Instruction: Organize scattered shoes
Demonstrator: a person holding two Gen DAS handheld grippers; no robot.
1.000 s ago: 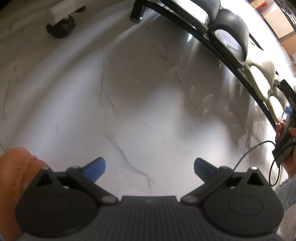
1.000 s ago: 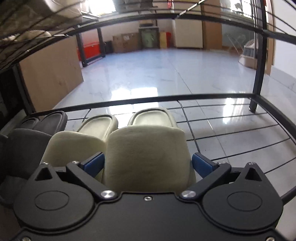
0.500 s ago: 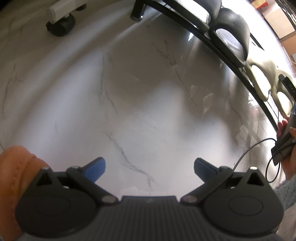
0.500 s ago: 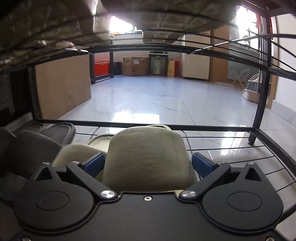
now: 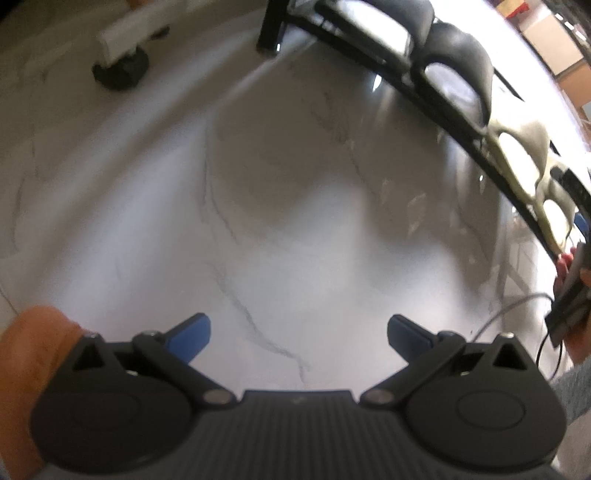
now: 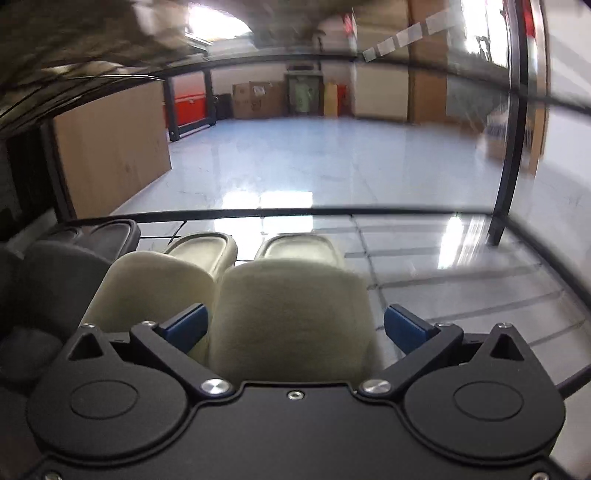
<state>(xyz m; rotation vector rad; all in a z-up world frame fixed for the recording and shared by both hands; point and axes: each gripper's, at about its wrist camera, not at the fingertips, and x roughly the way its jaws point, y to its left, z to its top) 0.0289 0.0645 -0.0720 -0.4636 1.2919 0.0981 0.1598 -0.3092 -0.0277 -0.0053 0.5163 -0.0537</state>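
In the right wrist view my right gripper is open, its blue pads either side of a cream slipper that rests on the wire shelf. A second cream slipper lies just left of it, and a dark grey pair further left. In the left wrist view my left gripper is open and empty above the marble floor. The rack's front bar runs across the upper right with the dark slippers and cream slippers on it.
A white base on a black castor stands at the floor's upper left. The rack's leg stands at top centre. A brown shoe sits at the left edge. An upright rack post stands at the right; an upper shelf overhangs.
My right gripper has drawn back and risen a little from the cream slipper, and the view has swung. The left gripper has barely moved.
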